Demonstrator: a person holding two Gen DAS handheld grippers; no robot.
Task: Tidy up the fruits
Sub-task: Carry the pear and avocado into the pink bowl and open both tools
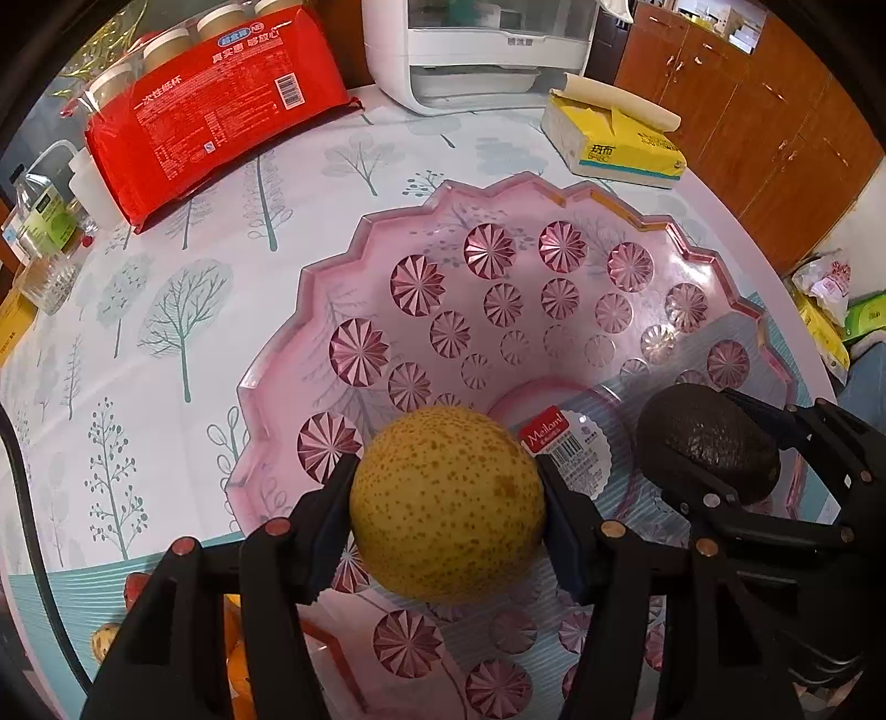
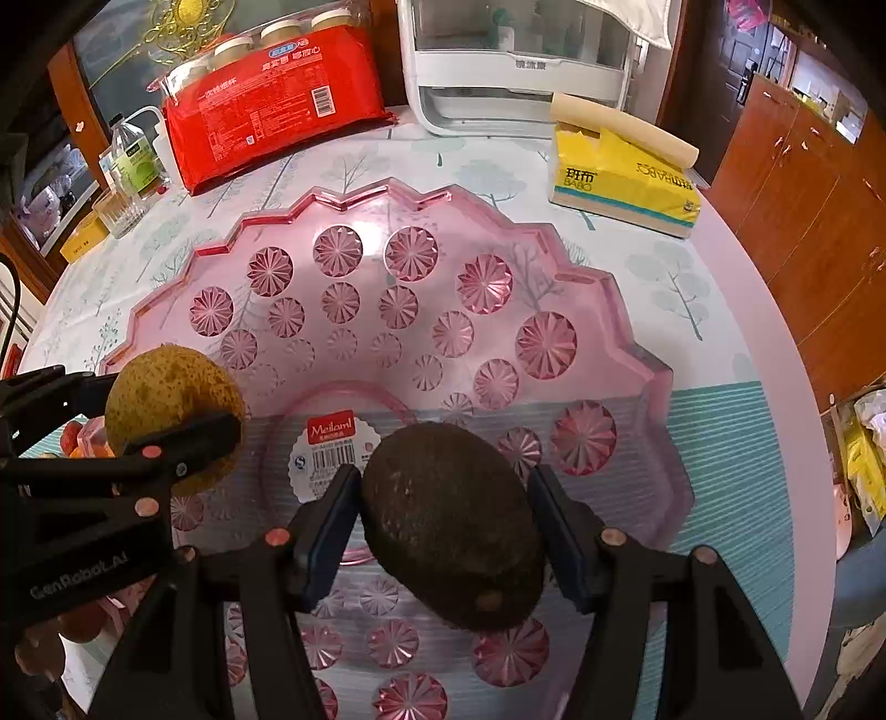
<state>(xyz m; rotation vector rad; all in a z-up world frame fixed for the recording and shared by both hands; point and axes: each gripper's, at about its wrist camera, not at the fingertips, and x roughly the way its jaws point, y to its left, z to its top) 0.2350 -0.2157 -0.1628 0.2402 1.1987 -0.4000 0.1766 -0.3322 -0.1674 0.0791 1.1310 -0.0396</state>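
My left gripper (image 1: 448, 498) is shut on a yellow speckled pear (image 1: 446, 501) and holds it over the near side of a pink plastic fruit bowl (image 1: 343, 255). My right gripper (image 2: 443, 515) is shut on a dark avocado (image 2: 451, 520) over the same bowl (image 2: 637, 343). In the left wrist view the right gripper (image 1: 736, 443) with the avocado (image 1: 709, 437) is to the right. In the right wrist view the left gripper (image 2: 171, 426) with the pear (image 2: 166, 393) is to the left. The bowl's bottom shows a label sticker (image 2: 332, 448) and no fruit.
A red pack of paper cups (image 1: 221, 111), a white appliance (image 1: 476, 50) and a yellow tissue box (image 1: 614, 138) stand at the table's far side. A bottle (image 1: 39, 216) and a glass (image 1: 50, 282) stand at the left. More fruit (image 1: 105, 637) lies at the near left.
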